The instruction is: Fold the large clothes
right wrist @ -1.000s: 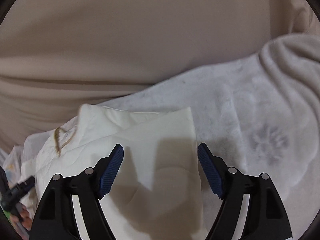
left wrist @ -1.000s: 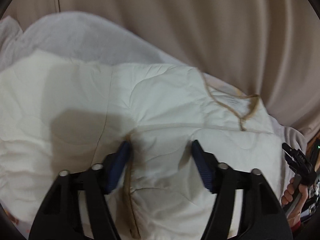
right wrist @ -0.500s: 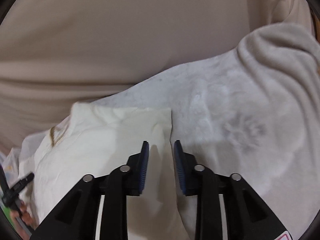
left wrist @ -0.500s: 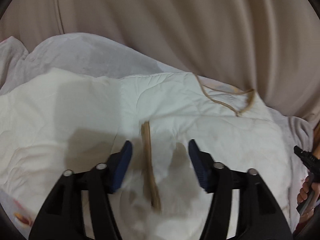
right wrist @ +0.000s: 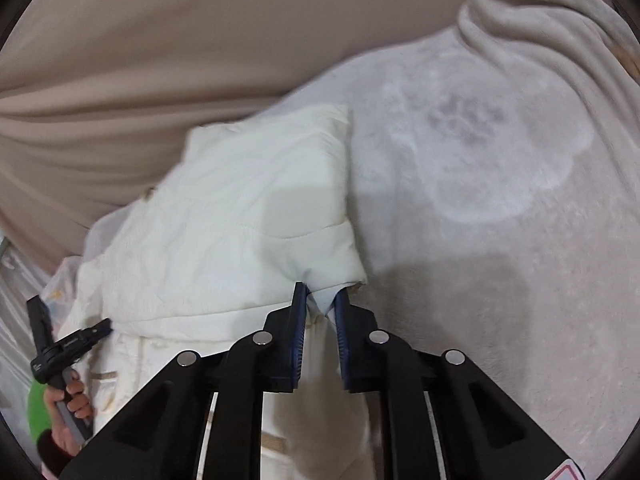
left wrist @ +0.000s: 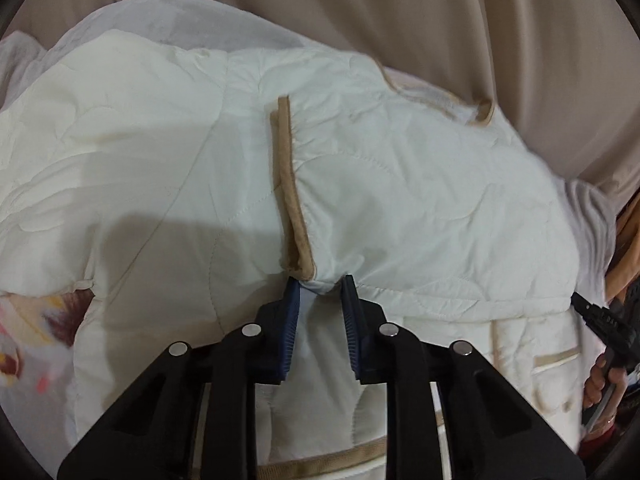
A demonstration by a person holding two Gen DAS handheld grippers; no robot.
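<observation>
Left wrist view: the left gripper (left wrist: pixel 319 286), whose jaws stood wide apart a second ago over flat fabric, has now closed on a bunched fold of the cream quilted jacket (left wrist: pixel 400 184), pinching it just beside the near end of the tan trim strip (left wrist: pixel 286 184). That trim, half a second ago lying loose between the open pads, now stands raised in a ridge running away from the pinch, a sign the cloth has been gathered and lifted. The jacket lies spread over the pale fleece blanket (left wrist: pixel 168 24), with its tan-edged collar (left wrist: pixel 482 112) on the far right of the trim and a beige curtain (left wrist: pixel 440 8) behind; the right-hand tool (left wrist: pixel 604 316) shows at the frame's right edge, beyond the jacket's pocketed part. Right wrist view: the right gripper (right wrist: pixel 321 300) was open a second ago and nearly closed half a second ago; it now clamps the jacket's (right wrist: pixel 240 208) near corner, which tents up from the grey blanket (right wrist: pixel 500 240). How much thickness sits between the pads is hard to judge, as the far edge is blurred. The left-hand tool (right wrist: pixel 64 348) appears lower left of the jacket. With both holds apparently secured, the garment looks ready for the next fold to be carried over.
</observation>
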